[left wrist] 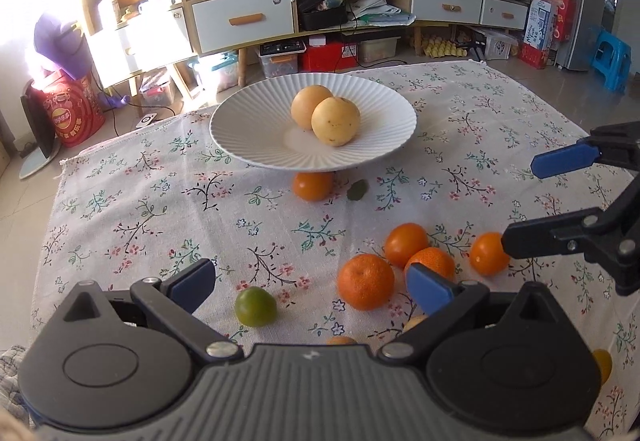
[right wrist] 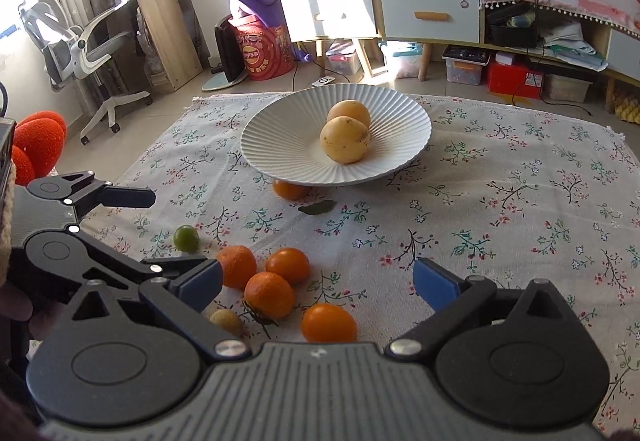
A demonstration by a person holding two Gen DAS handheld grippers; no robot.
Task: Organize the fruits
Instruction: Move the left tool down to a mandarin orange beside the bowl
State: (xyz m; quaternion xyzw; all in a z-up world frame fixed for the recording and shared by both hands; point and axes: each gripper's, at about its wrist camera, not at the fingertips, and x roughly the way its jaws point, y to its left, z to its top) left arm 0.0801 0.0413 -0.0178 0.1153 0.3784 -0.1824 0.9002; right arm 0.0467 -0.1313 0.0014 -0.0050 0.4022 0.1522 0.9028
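Observation:
A white ribbed plate (left wrist: 240, 137) (right wrist: 280, 161) on the floral cloth holds two yellow fruits (left wrist: 335, 121) (right wrist: 345, 139). One orange (left wrist: 312, 185) (right wrist: 288, 189) lies against the plate's near rim. Several oranges (left wrist: 365, 281) (right wrist: 269, 293) cluster on the cloth, with a small green fruit (left wrist: 255, 307) (right wrist: 186, 238) to their left. My left gripper (left wrist: 312, 283) (right wrist: 182, 229) hovers open over the green fruit and the nearest orange, gripping nothing. My right gripper (right wrist: 318, 281) (left wrist: 528, 201) is open above the right side of the cluster, empty.
A dark leaf (left wrist: 357, 189) (right wrist: 316, 207) lies near the plate. A small tan fruit (right wrist: 226, 321) sits close under the right gripper. The cloth's edges (left wrist: 64, 177) drop to the tiled floor. Cabinets (left wrist: 244, 21), boxes and an office chair (right wrist: 80, 45) stand beyond.

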